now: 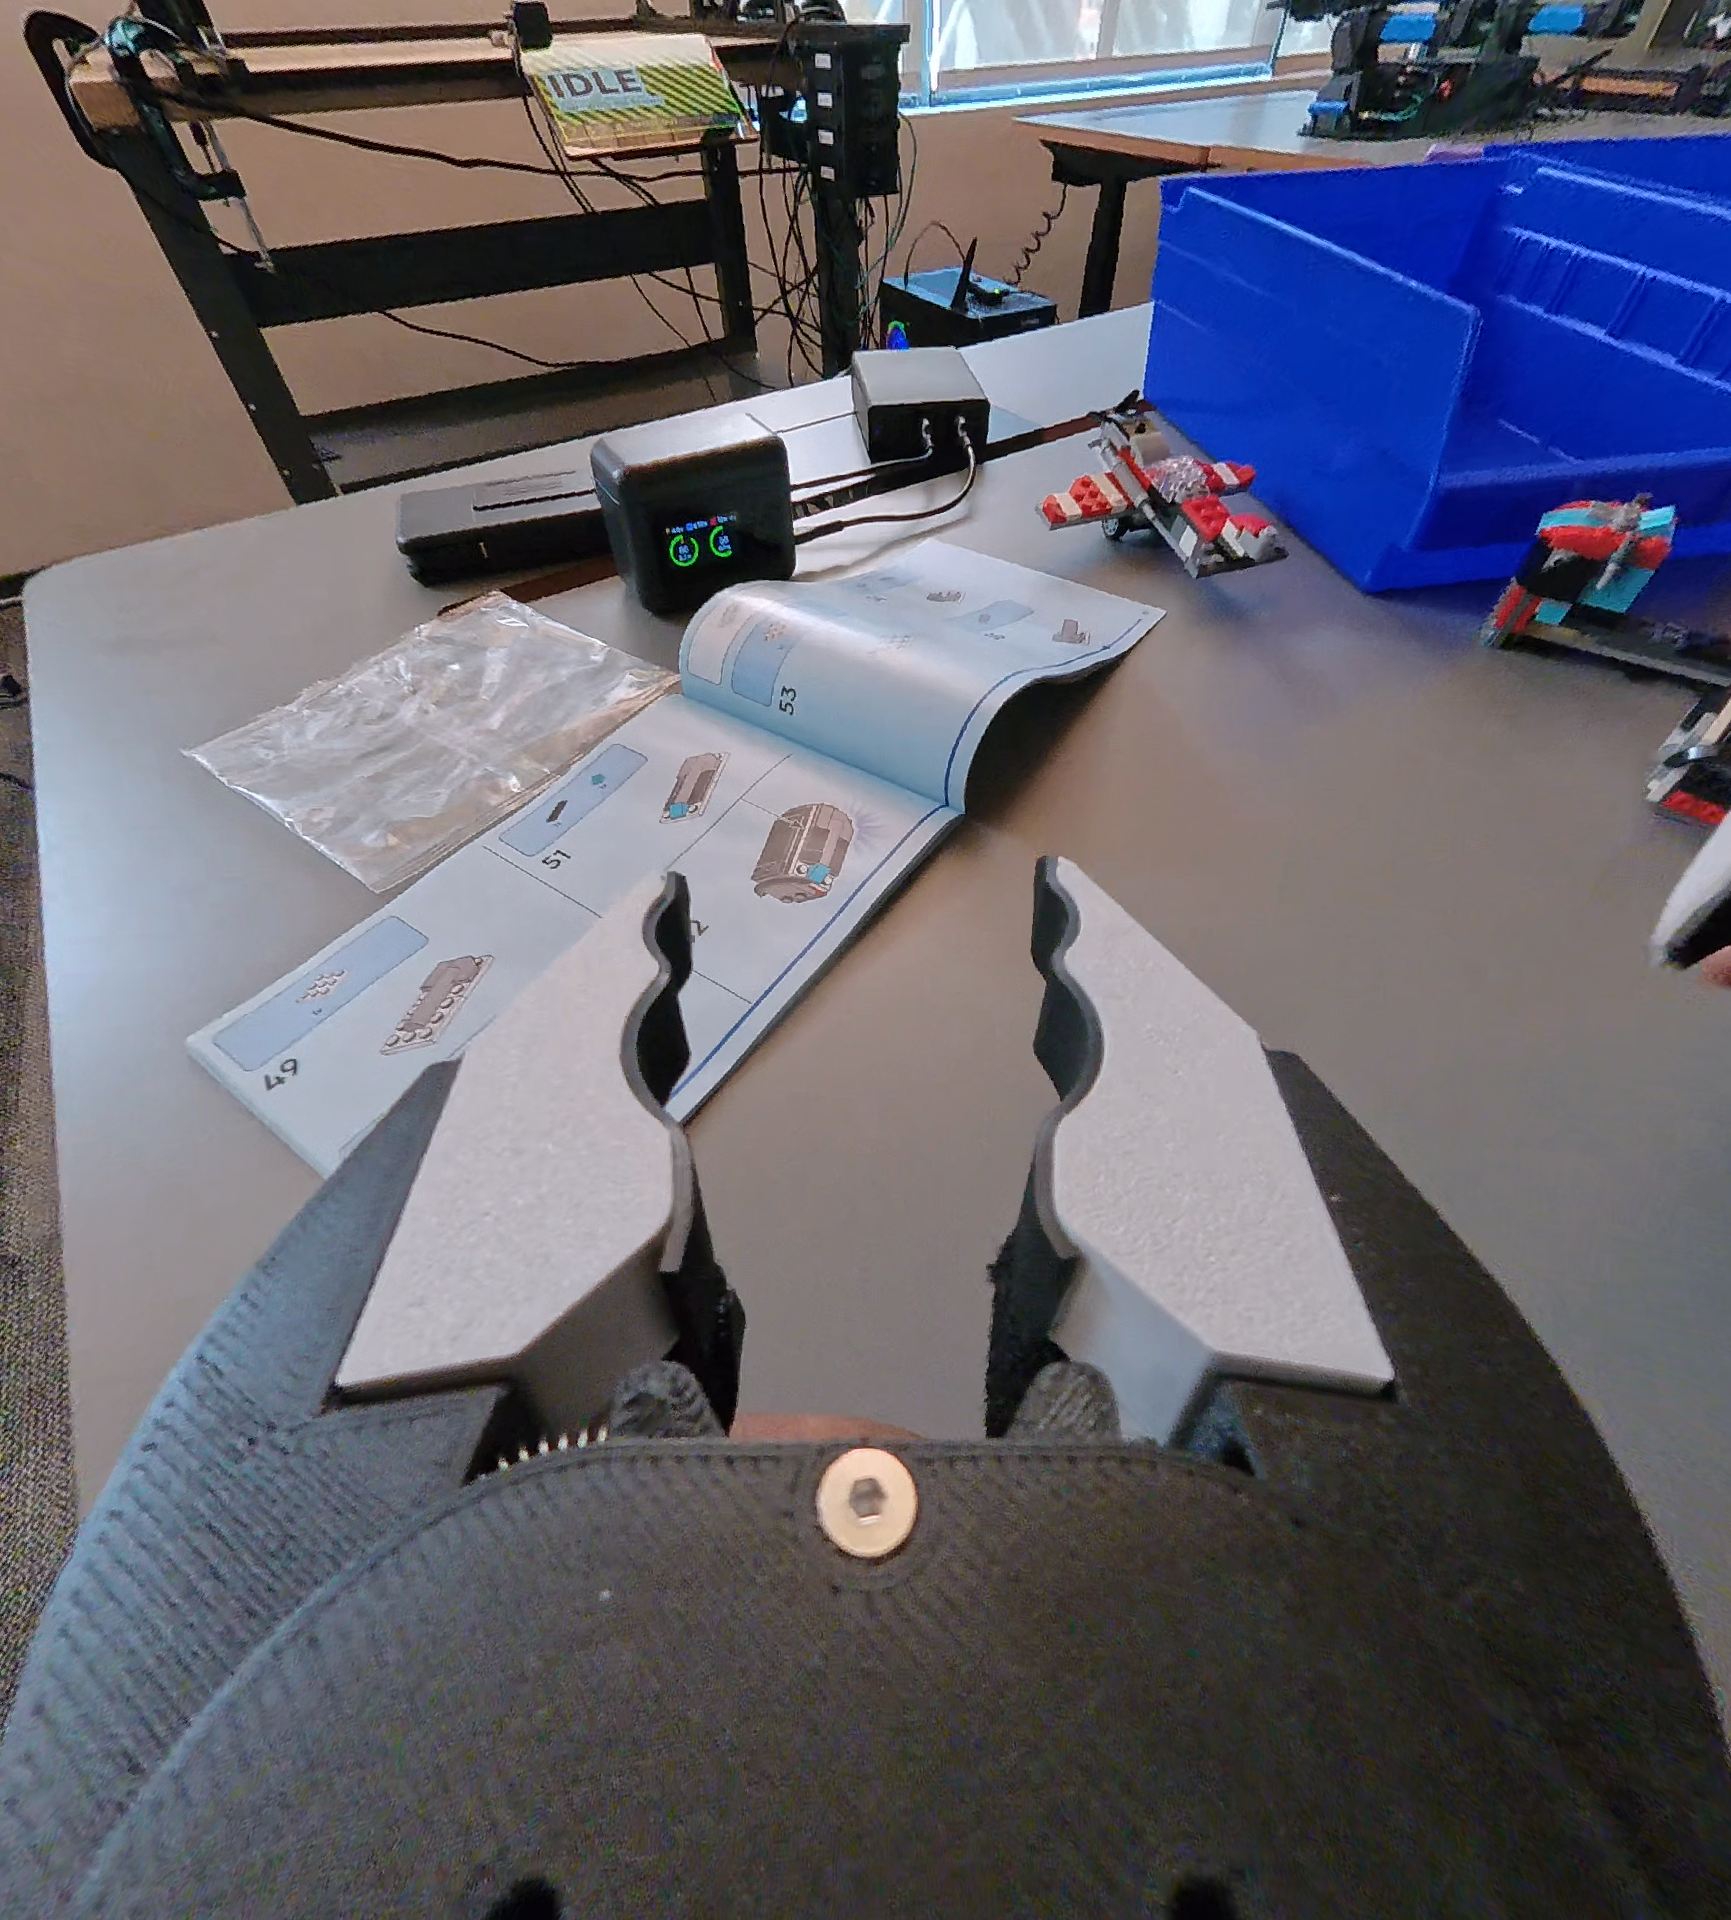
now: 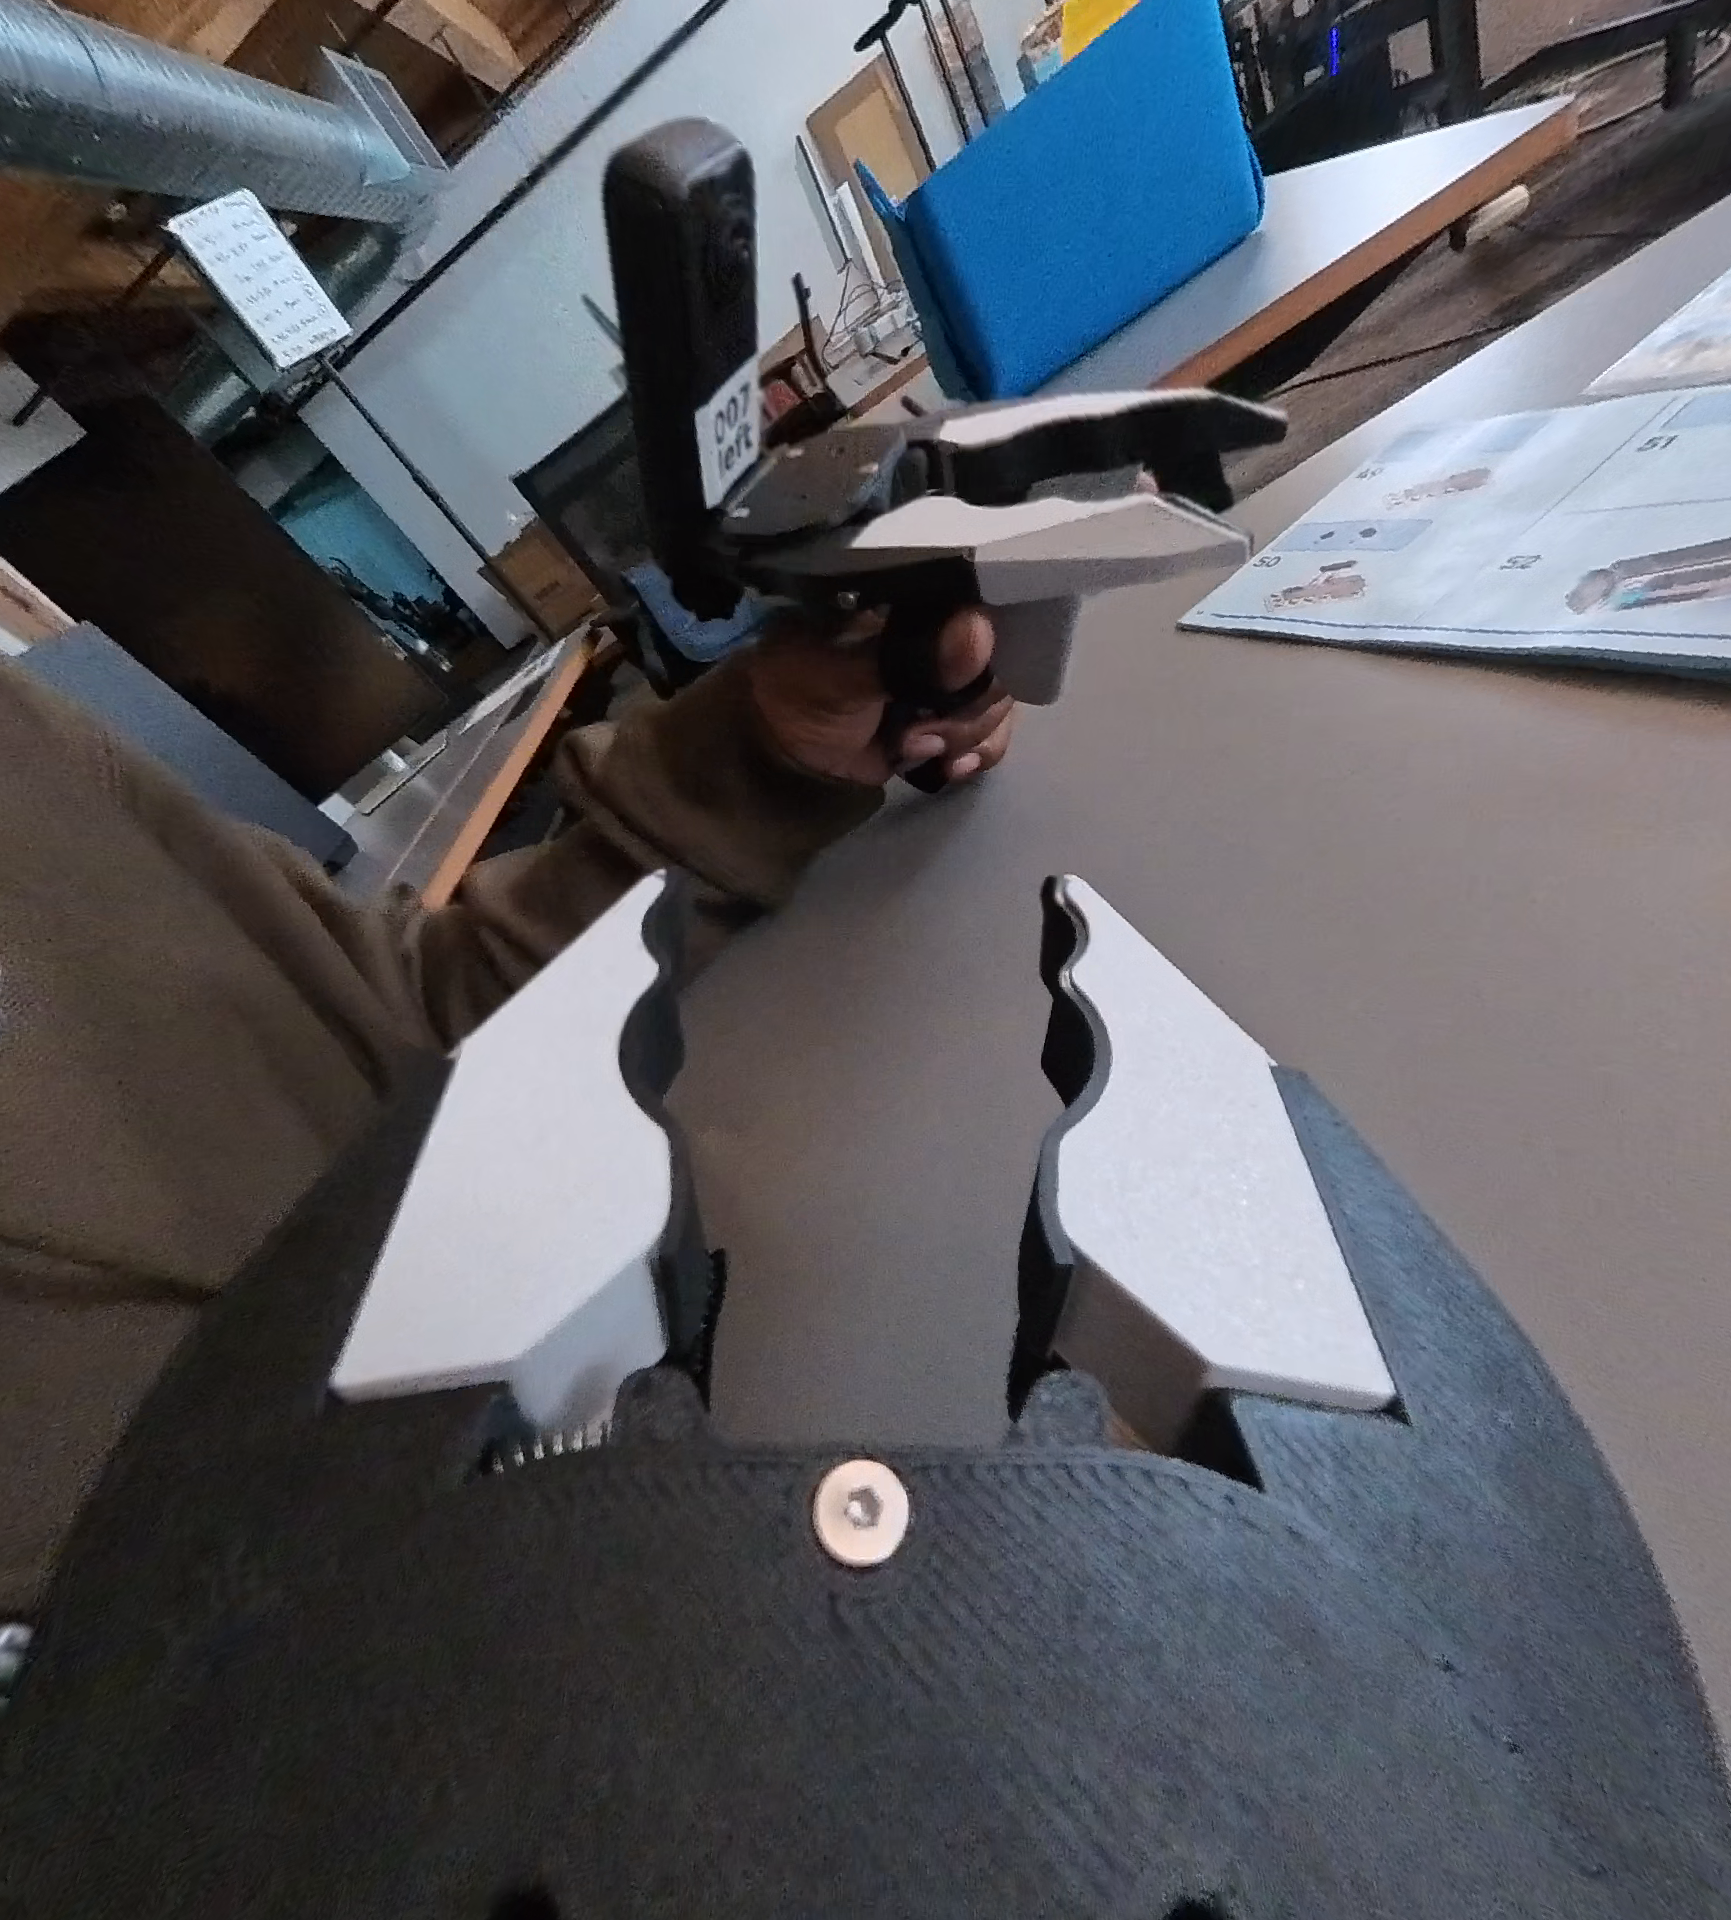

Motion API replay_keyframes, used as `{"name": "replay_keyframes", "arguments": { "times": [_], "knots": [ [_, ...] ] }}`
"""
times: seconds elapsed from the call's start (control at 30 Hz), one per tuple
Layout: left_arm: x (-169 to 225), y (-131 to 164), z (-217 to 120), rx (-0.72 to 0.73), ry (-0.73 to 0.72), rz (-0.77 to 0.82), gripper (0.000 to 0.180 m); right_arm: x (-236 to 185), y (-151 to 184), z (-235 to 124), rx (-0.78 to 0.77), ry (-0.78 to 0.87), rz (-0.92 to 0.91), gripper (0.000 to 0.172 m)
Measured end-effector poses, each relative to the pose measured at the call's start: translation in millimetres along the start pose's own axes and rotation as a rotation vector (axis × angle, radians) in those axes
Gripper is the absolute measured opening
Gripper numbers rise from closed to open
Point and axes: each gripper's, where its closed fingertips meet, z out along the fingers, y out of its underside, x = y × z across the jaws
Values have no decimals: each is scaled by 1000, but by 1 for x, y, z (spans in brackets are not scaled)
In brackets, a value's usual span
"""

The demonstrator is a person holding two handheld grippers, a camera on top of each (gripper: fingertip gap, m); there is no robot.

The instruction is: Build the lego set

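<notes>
Grey matte table (image 1: 1256,883) fills the space between the two prongs of the left claw (image 1: 856,883), which stands wide apart and holds nothing; its left fingertip (image 1: 669,914) hangs over the near corner of an open pale-blue instruction booklet (image 1: 632,831), the nearest thing to it. The booklet's spine runs away from the claw and toward the right, and its far page arches up off the table. Just left of the booklet lies a crumpled clear plastic bag (image 1: 404,727). Beyond it stand a black power unit with a lit display (image 1: 700,520), a second black box (image 1: 918,400) with cables, and a flat black bar (image 1: 497,525). Farther right sit a small red-and-grey brick plane (image 1: 1167,504), a red, black and turquoise brick build (image 1: 1588,566) on a black strip, and a large blue bin (image 1: 1463,343), all well apart from the left claw. The right claw (image 2: 856,904) is likewise spread wide and empty, hovering over bare table and pointing toward the person's brown sleeve (image 2: 632,831) and the hand (image 2: 871,707) gripping the left tool. From that side the booklet (image 2: 1526,551) lies off to the right, nearer the left claw than the right one.
</notes>
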Motion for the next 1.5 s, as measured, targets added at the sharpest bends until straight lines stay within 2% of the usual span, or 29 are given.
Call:
{"name": "replay_keyframes", "arguments": {
  "times": [0.4,0.57,0.67,0.8,0.97,1.1,1.27,1.4,1.5],
  "knots": [
    [3,0,3,19,31,-2,62,-9,-1,-103,56,38,-192,66],
    [6,5,7,-17,48,8,63,1,-4,-161,89,121,-240,65],
    [7,8,12,-45,11,34,63,10,-3,-197,112,193,-251,65],
    [33,3,25,-44,30,16,63,18,4,-244,171,275,-238,64],
    [63,9,44,-121,15,100,63,20,8,-311,277,379,-251,62],
    [67,15,49,-173,-13,158,63,18,12,-376,319,469,-297,60],
    [63,19,52,-205,-16,119,62,19,17,-473,215,680,-437,58],
    [62,21,57,-228,-8,94,62,27,-10,-576,40,906,-535,52],
    [63,22,62,-244,-3,102,61,56,-39,-647,-83,983,-454,49]
  ]
}}
